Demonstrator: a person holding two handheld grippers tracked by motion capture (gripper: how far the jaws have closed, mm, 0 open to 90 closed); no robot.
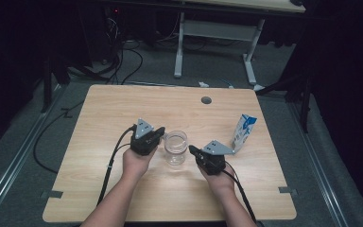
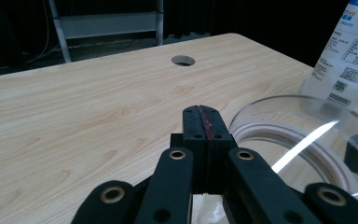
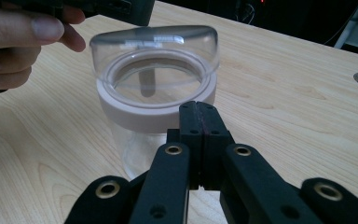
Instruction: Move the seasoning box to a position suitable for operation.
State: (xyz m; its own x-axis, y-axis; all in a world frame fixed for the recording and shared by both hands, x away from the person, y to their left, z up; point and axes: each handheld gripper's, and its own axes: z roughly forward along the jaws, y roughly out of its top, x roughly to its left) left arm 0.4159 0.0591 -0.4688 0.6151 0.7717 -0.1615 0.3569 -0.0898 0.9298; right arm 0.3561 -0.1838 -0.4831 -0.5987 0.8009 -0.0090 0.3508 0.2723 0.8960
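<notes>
A clear glass jar (image 1: 176,147) with a pale ring around its mouth stands upright in the middle of the wooden table (image 1: 123,109). My left gripper (image 1: 161,133) rests just left of it, jaws pressed together with nothing between them. My right gripper (image 1: 192,149) sits just right of the jar, also shut and holding nothing. In the right gripper view the jar (image 3: 154,93) is right ahead of the shut jaws, with the other hand (image 3: 14,42) beyond it. The jar's rim (image 2: 303,135) curves at the right of the left gripper view. A white and blue carton (image 1: 243,132) stands to the right.
A round cable hole (image 1: 206,100) lies near the table's far edge. Beyond the table a white desk frame (image 1: 215,42) and loose cables (image 1: 123,56) are on the grey floor. Cables trail from both grippers toward the near edge.
</notes>
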